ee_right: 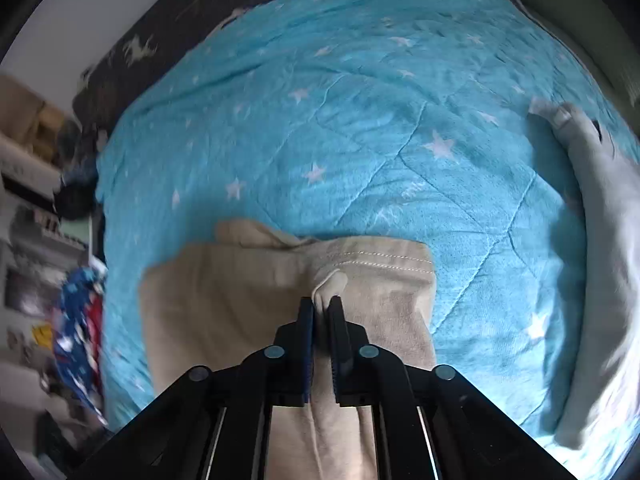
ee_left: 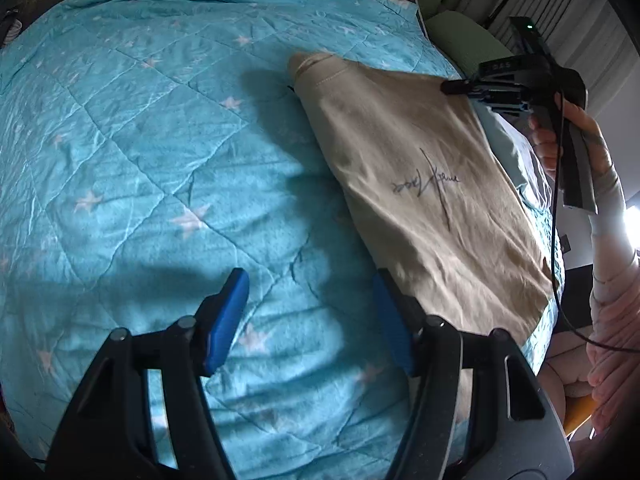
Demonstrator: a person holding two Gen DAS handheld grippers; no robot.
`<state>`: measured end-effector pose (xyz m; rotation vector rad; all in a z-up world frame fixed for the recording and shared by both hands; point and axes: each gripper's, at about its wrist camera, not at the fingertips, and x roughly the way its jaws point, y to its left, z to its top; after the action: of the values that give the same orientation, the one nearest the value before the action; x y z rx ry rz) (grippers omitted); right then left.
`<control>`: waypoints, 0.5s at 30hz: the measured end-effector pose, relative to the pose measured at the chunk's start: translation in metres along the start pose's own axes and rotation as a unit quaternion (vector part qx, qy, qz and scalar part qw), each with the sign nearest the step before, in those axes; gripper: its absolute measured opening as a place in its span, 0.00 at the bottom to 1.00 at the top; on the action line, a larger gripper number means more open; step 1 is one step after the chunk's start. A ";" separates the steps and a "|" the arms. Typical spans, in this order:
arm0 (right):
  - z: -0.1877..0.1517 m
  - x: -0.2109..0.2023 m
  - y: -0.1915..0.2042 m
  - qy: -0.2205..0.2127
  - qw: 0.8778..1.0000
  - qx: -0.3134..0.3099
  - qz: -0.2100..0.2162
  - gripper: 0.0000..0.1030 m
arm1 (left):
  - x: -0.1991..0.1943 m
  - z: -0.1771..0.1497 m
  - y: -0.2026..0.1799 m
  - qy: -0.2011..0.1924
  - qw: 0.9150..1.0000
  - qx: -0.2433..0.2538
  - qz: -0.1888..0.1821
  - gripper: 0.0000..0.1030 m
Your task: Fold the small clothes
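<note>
Star-print turquoise quilt (ee_left: pixel 140 140), grey curtains (ee_left: pixel 568 12), cluttered shelves (ee_right: pixel 28 200)

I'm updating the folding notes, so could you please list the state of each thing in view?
Beige shirt: lying flat on the bed, partly folded, a pinch of its fabric raised.
Right gripper: shut on the beige shirt.
Left gripper: open, nothing between its fingers, above the quilt.
Blue star quilt: spread over the bed, wrinkled.
Grey garment: lying loose at the quilt's edge; blurred.
</note>
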<state>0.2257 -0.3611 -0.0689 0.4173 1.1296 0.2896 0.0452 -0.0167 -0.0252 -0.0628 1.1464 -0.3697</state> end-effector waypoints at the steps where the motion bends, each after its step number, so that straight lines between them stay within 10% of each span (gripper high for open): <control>1: 0.001 -0.008 -0.001 -0.013 1.000 0.000 0.003 0.05 | 0.001 0.002 0.001 0.000 1.000 -0.002 0.000 0.63; 5: 0.013 -0.016 -0.024 -0.025 0.999 0.011 -0.019 0.06 | 0.003 0.010 0.000 0.000 1.000 -0.001 -0.010 0.63; 11: -0.001 -0.028 -0.033 -0.020 0.999 -0.008 -0.041 0.53 | 0.007 0.022 -0.008 -0.001 1.000 0.012 -0.012 0.63; 15: -0.016 -0.049 -0.043 -0.019 1.000 0.003 -0.017 0.57 | 0.010 0.031 -0.014 -0.004 1.000 0.011 -0.022 0.63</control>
<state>0.1921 -0.4174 -0.0552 0.4069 1.0991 0.2464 0.0735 -0.0373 -0.0176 -0.0707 1.1351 -0.4200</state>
